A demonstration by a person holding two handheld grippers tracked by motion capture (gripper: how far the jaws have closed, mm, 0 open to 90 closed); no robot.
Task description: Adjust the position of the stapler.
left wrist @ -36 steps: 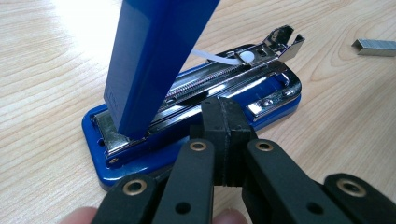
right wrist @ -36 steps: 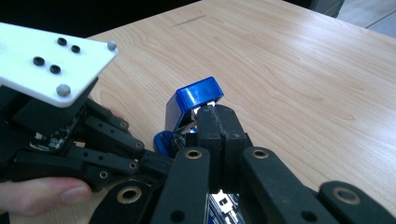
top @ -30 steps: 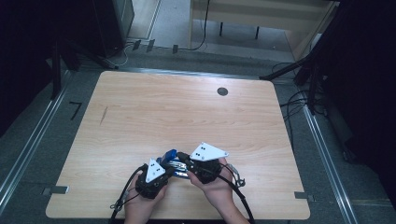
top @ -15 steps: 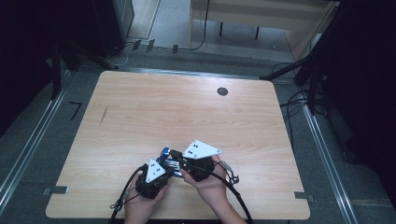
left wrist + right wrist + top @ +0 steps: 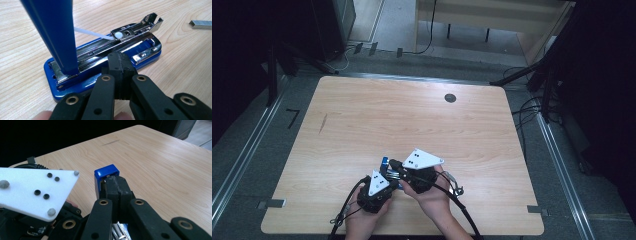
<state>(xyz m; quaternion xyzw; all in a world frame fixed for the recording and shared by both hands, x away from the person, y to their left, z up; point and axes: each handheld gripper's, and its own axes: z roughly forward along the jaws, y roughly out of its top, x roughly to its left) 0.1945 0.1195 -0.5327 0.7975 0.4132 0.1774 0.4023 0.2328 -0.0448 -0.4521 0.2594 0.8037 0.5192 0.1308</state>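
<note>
A blue stapler point(image 5: 105, 62) lies opened on the wooden table point(image 5: 422, 120) near its front edge, also seen as the stapler point(image 5: 384, 161) from above. Its blue lid point(image 5: 53, 32) stands raised and its metal staple rail point(image 5: 117, 42) is bare. My left gripper point(image 5: 120, 62) is shut, with its tips resting on the near side of the stapler's base. My right gripper point(image 5: 117, 185) is shut too, its tips tucked under the free end of the raised lid point(image 5: 106, 173). From above, the left gripper point(image 5: 395, 177) and right gripper point(image 5: 394, 165) meet at the stapler.
A strip of staples point(image 5: 202, 24) lies on the wood beyond the stapler. A round black grommet point(image 5: 450, 98) sits at the table's far side, and a dark streak point(image 5: 323, 123) marks the left part. Cables trail off the front edge.
The right gripper and its white plate have shifted slightly left toward the stapler. The left gripper has stayed in place.
</note>
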